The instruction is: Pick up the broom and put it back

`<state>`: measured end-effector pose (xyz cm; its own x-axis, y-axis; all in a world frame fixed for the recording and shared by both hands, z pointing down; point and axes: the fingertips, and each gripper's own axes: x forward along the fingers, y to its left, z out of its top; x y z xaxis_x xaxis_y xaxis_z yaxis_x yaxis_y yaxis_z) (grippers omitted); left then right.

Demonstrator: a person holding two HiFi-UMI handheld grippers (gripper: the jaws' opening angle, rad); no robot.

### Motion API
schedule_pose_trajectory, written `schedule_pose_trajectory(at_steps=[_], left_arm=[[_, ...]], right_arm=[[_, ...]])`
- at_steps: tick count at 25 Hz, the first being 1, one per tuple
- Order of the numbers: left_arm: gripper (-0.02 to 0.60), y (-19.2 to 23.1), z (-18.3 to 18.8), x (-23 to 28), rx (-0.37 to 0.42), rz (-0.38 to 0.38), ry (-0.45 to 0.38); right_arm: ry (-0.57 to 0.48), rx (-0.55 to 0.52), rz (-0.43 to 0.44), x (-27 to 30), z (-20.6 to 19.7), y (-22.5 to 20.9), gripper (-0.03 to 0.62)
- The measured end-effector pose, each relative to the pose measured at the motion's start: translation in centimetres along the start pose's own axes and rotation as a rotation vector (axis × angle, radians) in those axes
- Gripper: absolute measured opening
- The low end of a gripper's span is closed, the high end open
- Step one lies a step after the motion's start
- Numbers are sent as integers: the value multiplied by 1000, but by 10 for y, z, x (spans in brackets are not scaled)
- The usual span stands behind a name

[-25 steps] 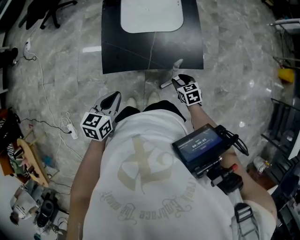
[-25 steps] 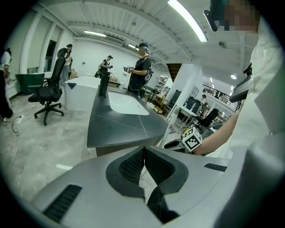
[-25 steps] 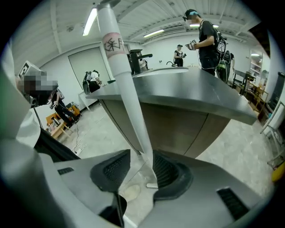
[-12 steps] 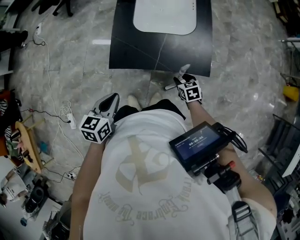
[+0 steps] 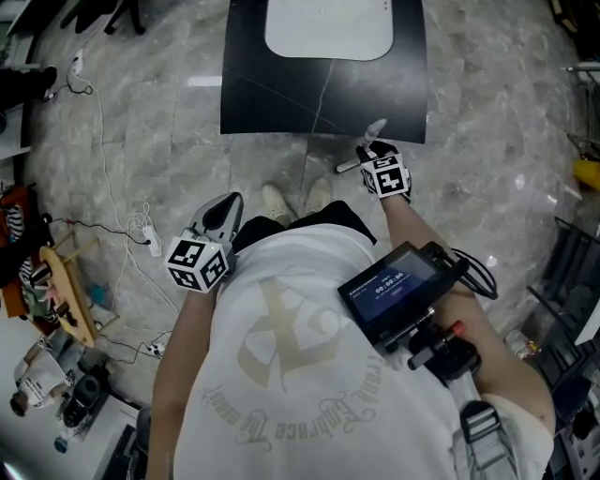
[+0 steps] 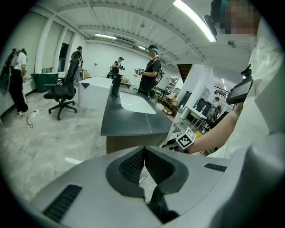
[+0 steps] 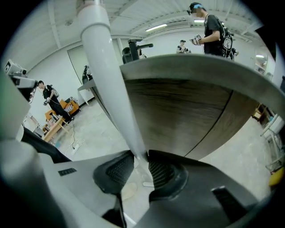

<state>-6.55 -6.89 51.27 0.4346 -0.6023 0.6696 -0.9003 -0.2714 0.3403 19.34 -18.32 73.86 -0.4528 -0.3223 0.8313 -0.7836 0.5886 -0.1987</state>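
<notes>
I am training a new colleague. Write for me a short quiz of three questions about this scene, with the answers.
1. True or false: the left gripper stands with its jaws wide apart.
2. What is between the jaws of the right gripper? A: a cup. B: the broom handle. C: nothing.
3. Which white thing is set into the dark counter?
Key: 1 false, its jaws are together and empty. 2 B; the jaws are closing on it. 3 the sink.

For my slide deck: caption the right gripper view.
Right gripper jaws closing on the white broom handle beside a wood-fronted counter.
</notes>
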Motion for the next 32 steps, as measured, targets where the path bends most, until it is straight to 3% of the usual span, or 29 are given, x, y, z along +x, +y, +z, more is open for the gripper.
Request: schedule_pose_trajectory(at_steps=[9,24,32], left_arm=[[12,-4,-5,3,9,-11,9],[12,0,-29,-28,17,-25,9],[12,13,-11,-27,58,-85,-37]], right_arm=[[47,-106,-47,-10,-15,-2,97],[18,-74,-92,-37,-37,22,97],[-22,11,-148,-60,-41,31,94]])
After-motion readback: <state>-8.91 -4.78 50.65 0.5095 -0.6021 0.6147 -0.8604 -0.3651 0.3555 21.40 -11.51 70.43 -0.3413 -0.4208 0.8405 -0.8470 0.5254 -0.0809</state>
